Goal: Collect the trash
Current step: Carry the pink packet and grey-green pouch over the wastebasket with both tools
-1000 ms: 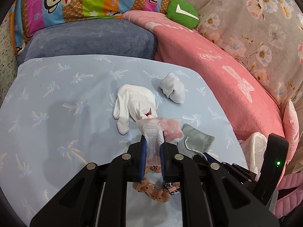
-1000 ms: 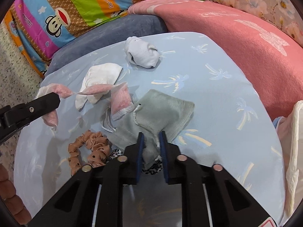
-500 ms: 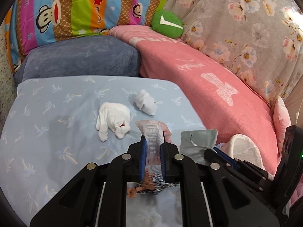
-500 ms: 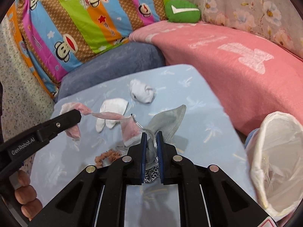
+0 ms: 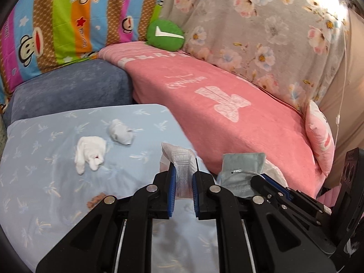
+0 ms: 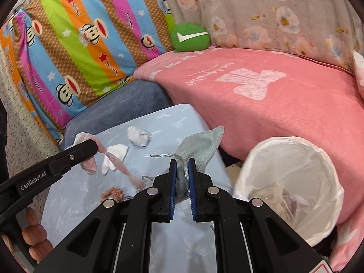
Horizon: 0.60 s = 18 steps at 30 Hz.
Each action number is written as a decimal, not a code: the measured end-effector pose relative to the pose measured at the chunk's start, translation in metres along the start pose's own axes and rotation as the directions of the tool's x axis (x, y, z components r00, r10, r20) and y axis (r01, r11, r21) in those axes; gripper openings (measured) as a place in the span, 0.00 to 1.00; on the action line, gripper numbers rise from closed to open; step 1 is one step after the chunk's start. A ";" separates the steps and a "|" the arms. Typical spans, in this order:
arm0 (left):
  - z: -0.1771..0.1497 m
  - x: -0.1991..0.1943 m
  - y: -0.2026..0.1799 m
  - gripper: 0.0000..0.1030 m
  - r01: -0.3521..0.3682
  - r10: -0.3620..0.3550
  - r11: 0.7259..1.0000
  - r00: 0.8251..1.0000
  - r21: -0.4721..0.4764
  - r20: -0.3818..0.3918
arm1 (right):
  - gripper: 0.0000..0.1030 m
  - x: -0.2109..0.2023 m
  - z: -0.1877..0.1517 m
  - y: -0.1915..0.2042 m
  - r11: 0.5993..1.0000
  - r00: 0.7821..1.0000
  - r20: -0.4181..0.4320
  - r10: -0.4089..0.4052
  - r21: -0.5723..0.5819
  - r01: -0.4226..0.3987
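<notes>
My left gripper (image 5: 183, 177) is shut on a pink-and-white mesh wrapper (image 5: 179, 159) and holds it above the light blue sheet (image 5: 45, 170); the wrapper also shows in the right wrist view (image 6: 118, 161). My right gripper (image 6: 182, 170) is shut on a grey-green drawstring pouch (image 6: 202, 145), lifted off the sheet; the pouch also shows in the left wrist view (image 5: 241, 166). A bin lined with a white bag (image 6: 289, 182) stands just right of the right gripper, with some trash inside.
On the sheet lie a white glove-like cloth (image 5: 89, 154), a crumpled white wad (image 5: 119, 132) and a brown scrunchie (image 6: 112, 193). A pink blanket (image 5: 216, 95), a blue cushion (image 5: 68, 88) and patterned pillows (image 6: 79, 34) surround the sheet.
Both grippers have risen and swung right with their items. The bin has come closer in the right wrist view. The items on the sheet have not moved.
</notes>
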<state>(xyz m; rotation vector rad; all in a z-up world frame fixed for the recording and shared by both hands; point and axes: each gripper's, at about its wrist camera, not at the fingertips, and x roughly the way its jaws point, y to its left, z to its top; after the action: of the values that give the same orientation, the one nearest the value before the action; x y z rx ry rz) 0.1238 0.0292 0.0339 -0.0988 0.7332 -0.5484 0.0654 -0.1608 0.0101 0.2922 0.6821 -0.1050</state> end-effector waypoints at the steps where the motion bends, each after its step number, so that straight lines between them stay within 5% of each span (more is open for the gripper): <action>1: 0.000 0.000 -0.007 0.12 0.009 -0.009 1.000 1.000 0.006 -0.001 | 0.09 -0.006 -0.001 -0.010 1.000 1.000 0.005 -0.008 0.011 0.008; 18: -0.003 0.037 -0.128 0.12 0.190 -0.179 0.974 0.979 0.123 -0.100 | 0.09 -0.050 -0.016 -0.132 0.979 0.990 0.037 -0.134 0.162 0.126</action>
<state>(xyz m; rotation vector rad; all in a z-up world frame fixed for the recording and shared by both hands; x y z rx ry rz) 0.0882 -0.0982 0.0444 -0.0195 0.7757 -0.7817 -0.0078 -0.2816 -0.0004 0.3971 0.6466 -0.2914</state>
